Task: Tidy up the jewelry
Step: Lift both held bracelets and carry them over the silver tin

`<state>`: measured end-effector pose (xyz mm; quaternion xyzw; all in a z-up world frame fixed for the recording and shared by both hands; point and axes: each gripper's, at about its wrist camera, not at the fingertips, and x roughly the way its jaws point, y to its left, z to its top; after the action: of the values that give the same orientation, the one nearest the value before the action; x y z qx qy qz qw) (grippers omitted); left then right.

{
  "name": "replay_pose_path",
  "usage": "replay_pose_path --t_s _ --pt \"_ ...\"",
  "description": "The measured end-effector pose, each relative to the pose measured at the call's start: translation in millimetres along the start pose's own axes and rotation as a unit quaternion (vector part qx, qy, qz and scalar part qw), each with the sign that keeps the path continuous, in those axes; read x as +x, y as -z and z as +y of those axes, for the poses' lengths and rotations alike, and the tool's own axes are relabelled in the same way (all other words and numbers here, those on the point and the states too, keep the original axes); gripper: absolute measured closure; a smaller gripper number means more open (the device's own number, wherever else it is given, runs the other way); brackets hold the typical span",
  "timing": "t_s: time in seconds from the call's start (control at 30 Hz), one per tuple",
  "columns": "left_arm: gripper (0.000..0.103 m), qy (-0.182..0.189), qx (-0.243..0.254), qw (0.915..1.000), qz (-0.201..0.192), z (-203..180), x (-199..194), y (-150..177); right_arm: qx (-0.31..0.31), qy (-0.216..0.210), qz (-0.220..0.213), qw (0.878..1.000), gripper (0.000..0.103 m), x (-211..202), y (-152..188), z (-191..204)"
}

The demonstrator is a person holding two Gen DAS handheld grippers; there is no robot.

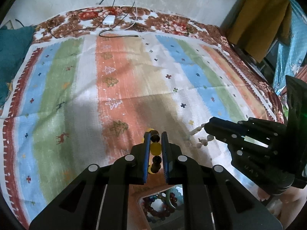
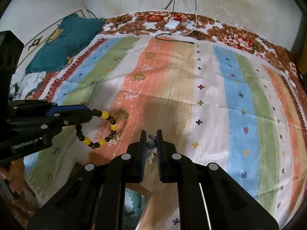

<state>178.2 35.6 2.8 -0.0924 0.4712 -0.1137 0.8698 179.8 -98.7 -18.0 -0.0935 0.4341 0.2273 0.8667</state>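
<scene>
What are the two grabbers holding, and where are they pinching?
The left gripper pinches the yellow-and-dark-brown bead bracelet by one side of its loop. The right gripper pinches a pale bead string at a greyish bead.

We see a cloth striped blue, green, white and orange with small crosses and trees — a brown-red floral sheet beyond it — a yellow-and-dark beaded bracelet, and black grippers with blue pads.
</scene>
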Motion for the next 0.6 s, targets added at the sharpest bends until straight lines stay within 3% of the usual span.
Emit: replay_pose_path --t_s 0.6 --pt "0.092 0.010 -0.009 0.9984 -0.055 -13 -43 21 -0.014 -0.019 -0.034 0.999 0.092 -34 14 13"
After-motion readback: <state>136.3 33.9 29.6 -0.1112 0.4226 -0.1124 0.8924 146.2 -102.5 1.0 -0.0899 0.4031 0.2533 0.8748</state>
